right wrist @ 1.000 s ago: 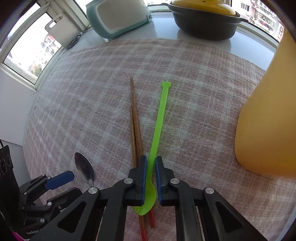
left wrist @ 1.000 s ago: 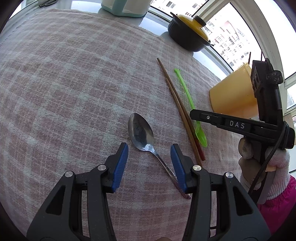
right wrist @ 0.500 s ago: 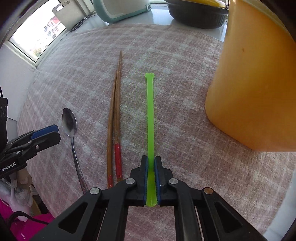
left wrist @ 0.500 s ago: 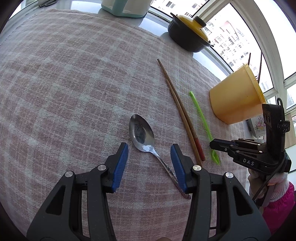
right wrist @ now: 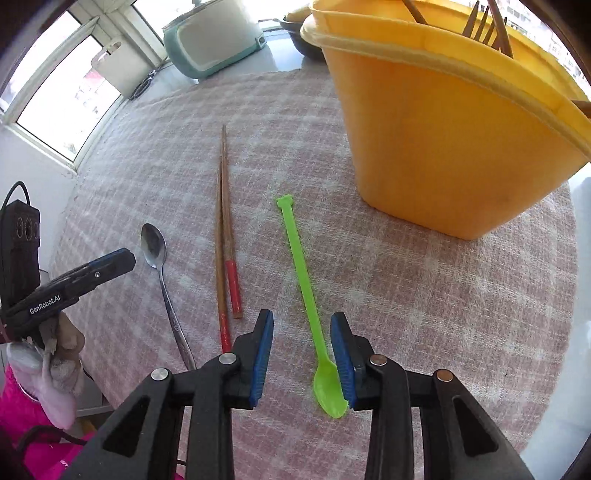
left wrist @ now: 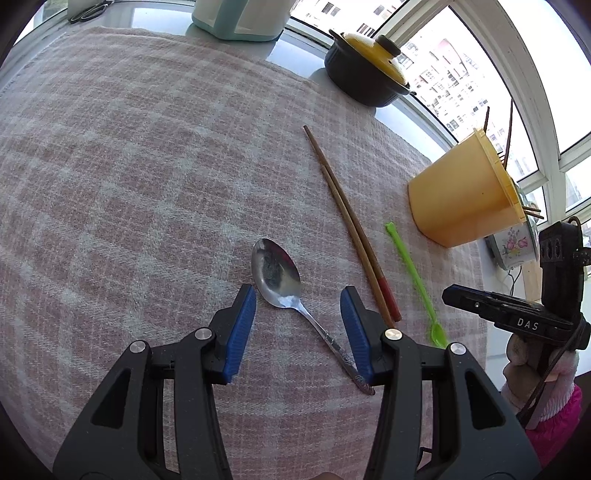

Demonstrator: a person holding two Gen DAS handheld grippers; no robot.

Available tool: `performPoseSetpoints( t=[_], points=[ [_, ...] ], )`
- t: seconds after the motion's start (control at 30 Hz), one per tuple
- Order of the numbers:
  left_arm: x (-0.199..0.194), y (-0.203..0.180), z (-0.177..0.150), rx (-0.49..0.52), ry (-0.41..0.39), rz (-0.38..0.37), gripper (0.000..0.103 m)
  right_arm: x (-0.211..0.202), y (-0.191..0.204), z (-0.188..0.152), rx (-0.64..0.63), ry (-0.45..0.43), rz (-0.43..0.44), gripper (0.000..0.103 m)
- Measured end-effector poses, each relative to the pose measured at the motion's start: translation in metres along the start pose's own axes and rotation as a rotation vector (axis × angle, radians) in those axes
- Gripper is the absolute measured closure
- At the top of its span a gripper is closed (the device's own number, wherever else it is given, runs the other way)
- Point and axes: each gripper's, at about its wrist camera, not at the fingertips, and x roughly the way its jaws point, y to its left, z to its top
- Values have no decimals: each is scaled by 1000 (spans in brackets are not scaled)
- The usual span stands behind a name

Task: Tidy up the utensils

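A metal spoon (left wrist: 277, 273) lies on the checked cloth, and my left gripper (left wrist: 297, 295) stands open above it with one blue pad on each side of its neck, touching nothing. A pair of wooden chopsticks (left wrist: 351, 221) lies to its right. In the right wrist view the green plastic spoon (right wrist: 299, 258) lies flat on the cloth between the pads of my right gripper (right wrist: 302, 321). Its jaws are opening, and the spoon's bowl rests close beside the right pad. The yellow container (right wrist: 443, 140) stands just beyond, with wooden utensils (right wrist: 480, 26) in it.
A black pot with a yellow lid (left wrist: 365, 70) and a teal appliance (left wrist: 236, 18) stand behind the cloth by the window. A gloved hand with a pink sleeve (left wrist: 546, 406) holds the right gripper. The table edge (right wrist: 576, 258) curves close to the right of the container.
The right gripper dragged the green spoon sideways, away from the chopsticks and toward the yellow container, then its jaws parted and let go of it. The left gripper stayed still.
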Motion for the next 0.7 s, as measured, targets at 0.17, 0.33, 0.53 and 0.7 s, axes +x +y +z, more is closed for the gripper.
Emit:
performPoseSetpoints(
  t=[0.17,0.33,0.53,0.7],
  points=[
    [-4,1,3,28,5,-17,54,5,-18,-1,352,-70,80,69],
    [-8,9,7,44,17,-40,54,11,-31,-24,588,-121,126,72],
    [-6,16,17,78,40,-56,54,18,-32,-56,747,-114,190,72],
    [-4,15,22,107,58,-66,54,29,-42,-73,822,-106,183,79]
  ],
)
